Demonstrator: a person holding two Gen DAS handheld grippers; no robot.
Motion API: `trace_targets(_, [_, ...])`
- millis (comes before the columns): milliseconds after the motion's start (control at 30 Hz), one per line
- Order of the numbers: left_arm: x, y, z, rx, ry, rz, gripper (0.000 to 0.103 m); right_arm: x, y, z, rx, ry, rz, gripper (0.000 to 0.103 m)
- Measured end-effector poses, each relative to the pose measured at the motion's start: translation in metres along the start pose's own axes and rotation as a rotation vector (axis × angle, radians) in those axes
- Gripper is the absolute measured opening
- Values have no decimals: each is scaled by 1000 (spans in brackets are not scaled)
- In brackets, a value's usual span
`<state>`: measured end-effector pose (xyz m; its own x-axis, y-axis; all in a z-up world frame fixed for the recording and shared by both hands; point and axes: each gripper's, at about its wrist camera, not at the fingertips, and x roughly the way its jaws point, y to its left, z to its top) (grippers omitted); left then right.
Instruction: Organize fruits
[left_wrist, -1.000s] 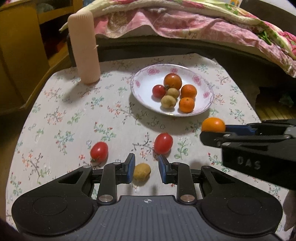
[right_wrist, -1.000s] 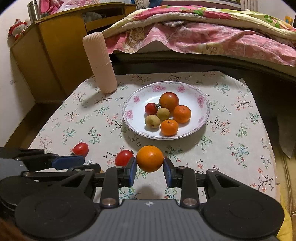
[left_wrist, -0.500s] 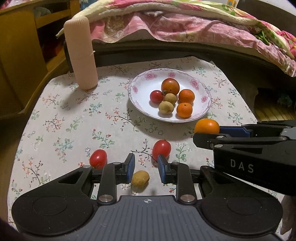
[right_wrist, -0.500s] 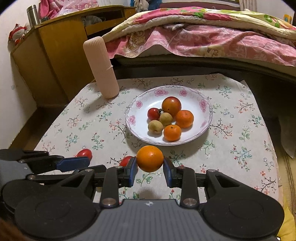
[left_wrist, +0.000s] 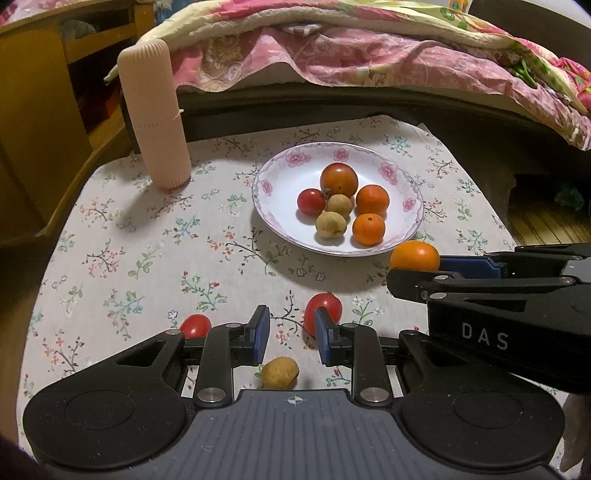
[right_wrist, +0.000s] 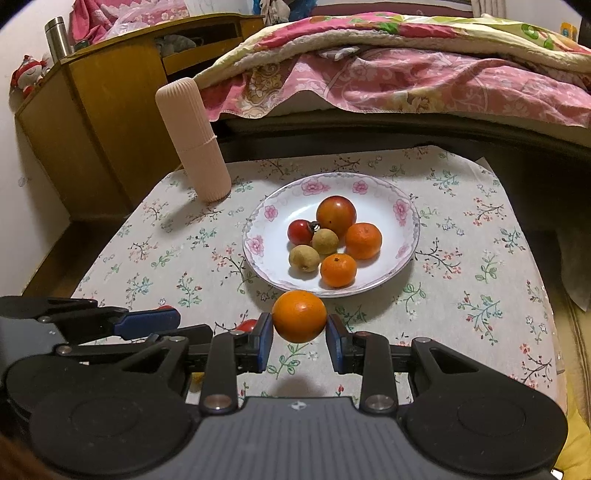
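Orange (right_wrist: 299, 315) clamped in the right claw (right_wrist: 299, 332) nears the plate (right_wrist: 258, 245), six fruits in; left claw (left_wrist: 291, 334) gapes, three remain on the bench (left_wrist: 147, 251).

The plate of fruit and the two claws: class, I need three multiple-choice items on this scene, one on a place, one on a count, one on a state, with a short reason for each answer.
1. Where does the small brown fruit on the cloth lie?
A. on the plate
B. near the left claw, close to its body
C. beside the pink cylinder

2. How many fruits lie on the plate?
A. four
B. six
C. eight

3. What is the state of the right claw?
A. shut on the orange
B. open and empty
C. resting flat on the plate

Answers:
1. B: it sits low between the open fingers, on the tablecloth.
2. B: two red-orange tomatoes, two oranges and two brown fruits can be counted.
3. A: the orange is pinched between both pads, above the cloth.
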<state>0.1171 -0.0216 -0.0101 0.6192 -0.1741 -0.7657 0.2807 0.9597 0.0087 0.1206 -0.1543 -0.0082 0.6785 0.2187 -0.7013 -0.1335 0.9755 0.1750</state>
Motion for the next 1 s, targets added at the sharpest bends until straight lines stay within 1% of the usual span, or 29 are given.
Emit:
trace_targets(233, [-6,-2,4,9,-12,10,33,-5,-2,3,8,-14,11,34])
trace_targets(467, [-6,-7,12,25,-31,3,29,-10,-7,9,27,-27,15,34])
trace_targets(600, [-4,-10,19,18,-55,-25,28,-14,-17,13,61,-39,26,34])
trace_targets(800, [2,-17,27,38,-90,-70,27,-13,-30,18,107,-44,34,34])
trace_targets(1000, [6,-17,33,40,-114,-104,28,-15,-34,26,88,-59,35,34])
